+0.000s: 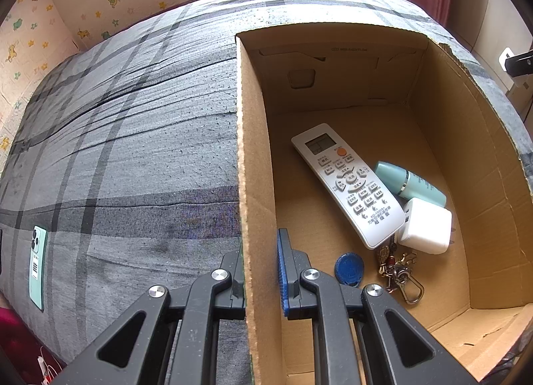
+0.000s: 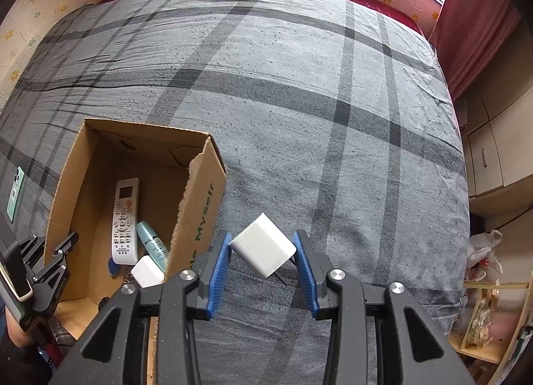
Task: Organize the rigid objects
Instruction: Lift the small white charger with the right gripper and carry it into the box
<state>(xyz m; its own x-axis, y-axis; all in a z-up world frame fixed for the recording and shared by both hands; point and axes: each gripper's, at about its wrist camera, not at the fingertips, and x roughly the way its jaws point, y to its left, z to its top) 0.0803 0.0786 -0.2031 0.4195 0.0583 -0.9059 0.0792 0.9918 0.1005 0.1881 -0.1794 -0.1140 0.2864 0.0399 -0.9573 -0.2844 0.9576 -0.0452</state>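
Observation:
An open cardboard box [image 1: 243,151] [image 2: 200,218] stands on the bed. My left gripper [image 1: 261,271] [image 2: 50,268] is shut on the box's left wall, one finger outside and the blue pad inside. Inside lie a white remote [image 1: 349,185] [image 2: 126,221], a teal bottle [image 1: 409,183] [image 2: 151,241], a white charger block [image 1: 426,226] [image 2: 146,271], a blue key fob [image 1: 349,268] and a bunch of keys [image 1: 399,275]. To the right of the box, my right gripper [image 2: 263,261] hangs above the bed, shut on a second white charger block [image 2: 263,246] held corner to corner between its blue pads.
The bed carries a grey plaid cover [image 2: 333,101]. A green phone [image 1: 38,265] [image 2: 15,196] lies on it left of the box. A patterned wall runs behind the bed, with a red curtain [image 2: 473,25] at the right. Cabinets [image 2: 493,158] and a wooden shelf [image 2: 493,315] stand beyond the bed's right edge.

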